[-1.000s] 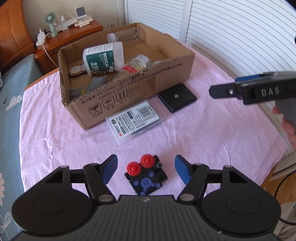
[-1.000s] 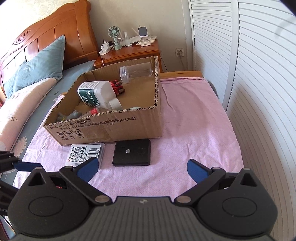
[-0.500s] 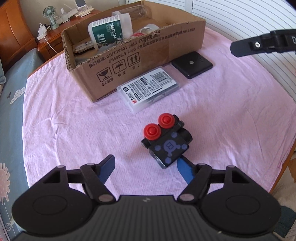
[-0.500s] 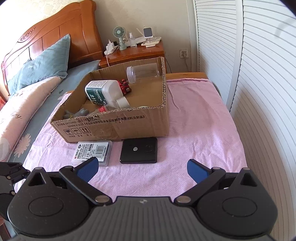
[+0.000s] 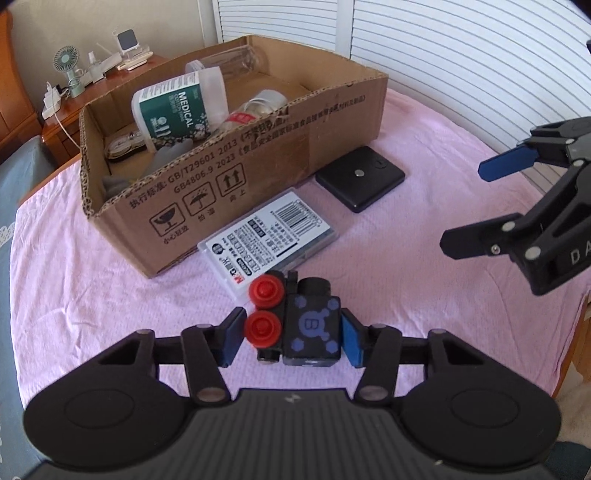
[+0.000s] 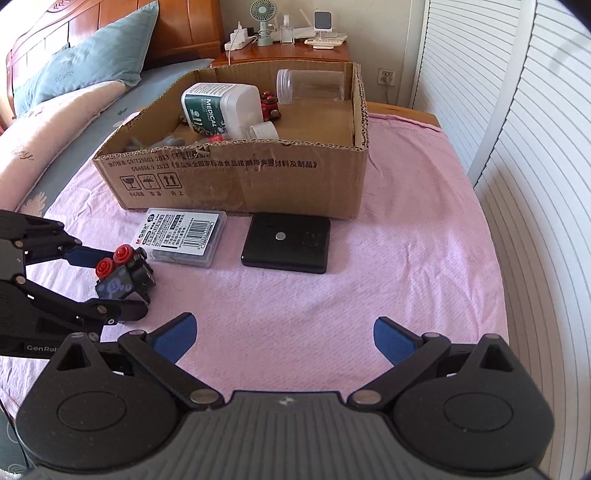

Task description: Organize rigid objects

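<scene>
Two red knobs stick out of the little black toy block (image 5: 299,325), which has purple dots and a letter B on its face. The left gripper (image 5: 291,338) is squeezing this block, with one blue pad on the knob side and the other blue pad on the far side. From the right wrist view the block (image 6: 123,275) sits low over the pink cloth (image 6: 388,258), near the front left part of the table; I cannot tell if it touches the cloth.

Just past the block lies a clear plastic case (image 5: 269,242) with a white label and a bar code. It lies flat on the cloth, right against the front of the cardboard box (image 5: 236,173). Beside the case, also in front of the box, lies a flat black square pad (image 5: 360,177) with a small silver dot in its middle.

Inside the box lie a white bottle with a green "MEDICAL" label (image 6: 218,107), a clear jar on its side (image 6: 310,85), and a small red toy (image 6: 269,105) between them.

The right gripper (image 6: 286,338) holds nothing. Its two blue fingers are spread wide apart above the cloth, well away from the block.

Behind the table stands a wooden nightstand (image 6: 288,51) with a small green fan (image 6: 262,14) on top.
</scene>
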Tool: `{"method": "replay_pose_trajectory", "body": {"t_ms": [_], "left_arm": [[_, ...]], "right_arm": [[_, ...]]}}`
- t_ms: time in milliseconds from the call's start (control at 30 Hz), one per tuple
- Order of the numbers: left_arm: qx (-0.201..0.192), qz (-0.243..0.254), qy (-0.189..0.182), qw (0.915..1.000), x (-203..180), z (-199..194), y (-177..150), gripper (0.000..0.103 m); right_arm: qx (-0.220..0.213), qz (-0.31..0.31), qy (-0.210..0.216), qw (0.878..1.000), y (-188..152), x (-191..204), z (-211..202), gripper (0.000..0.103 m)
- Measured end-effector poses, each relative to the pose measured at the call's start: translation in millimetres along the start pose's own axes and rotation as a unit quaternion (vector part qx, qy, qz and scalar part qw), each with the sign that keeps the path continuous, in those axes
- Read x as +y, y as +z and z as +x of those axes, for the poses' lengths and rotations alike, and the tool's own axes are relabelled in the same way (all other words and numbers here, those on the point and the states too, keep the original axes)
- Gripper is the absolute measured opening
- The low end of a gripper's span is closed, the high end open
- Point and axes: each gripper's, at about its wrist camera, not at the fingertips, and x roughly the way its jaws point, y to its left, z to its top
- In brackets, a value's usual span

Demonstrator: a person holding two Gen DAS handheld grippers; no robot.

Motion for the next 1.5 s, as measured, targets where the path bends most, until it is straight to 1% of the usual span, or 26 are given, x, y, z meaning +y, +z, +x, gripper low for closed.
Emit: {"method": "replay_pose_trajectory", "body": {"t_ms": [67,267,433,567,700,767,867,967,1100,1200,1267,1300,1333,1400,1500], "left_arm": [[-0.001,-0.001,-0.005,1.0,-0.7,2.1,1.4,0.049],[0.012,-0.005,0.0,0.9999,-0.6,1.2,5.5,0.049],[0.004,-0.009,-0.002,0.9999,1.3,-18.9,22.4,0.049],[-0.014,0.006,-0.004,0.9999,-2.2,-37.1,50.3,0.049],[-0.029,0.003,-0.012,0.9995,-1.8,-42.7,92.0,0.049],[-0.041,0.003,-0.009,0.9991,-2.2,-40.3,114.8,0.049],[-0.053,-0.005,-0.001,0.9986,0.8,-28.4,148.7,0.049],[-0.05,-0.024,0.004,0.9984,6.8,-7.9,175.9,0.049],[-0.043,-0.042,0.025,0.9979,14.0,18.9,196.0,0.049],[-0.05,-0.05,0.038,0.9968,17.8,30.3,202.4,0.05],[-0.058,-0.052,0.044,0.996,18.5,32.0,204.2,0.066],[-0.061,-0.054,0.047,0.9956,18.6,30.6,203.4,0.083],[-0.066,-0.055,0.052,0.9949,17.4,27.7,201.3,0.09],[-0.074,-0.048,0.056,0.9945,15.4,20.9,196.9,0.09],[-0.067,-0.051,0.062,0.9945,14.4,8.9,192.4,0.09]], "right_arm": [[0.001,-0.003,-0.001,1.0,-0.5,1.7,0.4,0.103],[0.0,-0.001,-0.003,1.0,-0.2,-0.4,-0.9,0.103],[0.001,0.004,-0.002,1.0,-2.8,-4.7,-0.5,0.103],[-0.003,0.011,0.001,1.0,-3.9,-8.3,-1.7,0.103],[-0.011,0.018,0.008,1.0,-3.9,-11.1,-4.8,0.103],[-0.014,0.018,0.01,1.0,-3.7,-10.9,-6.0,0.103],[-0.017,0.019,0.014,1.0,-3.5,-11.4,-6.9,0.103],[-0.018,0.021,0.017,0.999,-4.0,-12.5,-7.2,0.103],[-0.016,0.023,0.015,0.999,-4.1,-14.6,-7.1,0.103],[-0.017,0.027,0.015,0.999,-4.6,-18.2,-6.5,0.103],[-0.017,0.03,0.017,0.999,-5.0,-20.2,-6.0,0.103],[-0.016,0.031,0.017,0.999,-5.1,-20.7,-5.8,0.103],[-0.016,0.032,0.016,0.999,-5.4,-21.1,-5.7,0.103],[-0.016,0.032,0.016,0.999,-5.4,-21.5,-5.7,0.103],[-0.018,0.033,0.015,0.999,-5.4,-21.2,-7.2,0.103]]}}
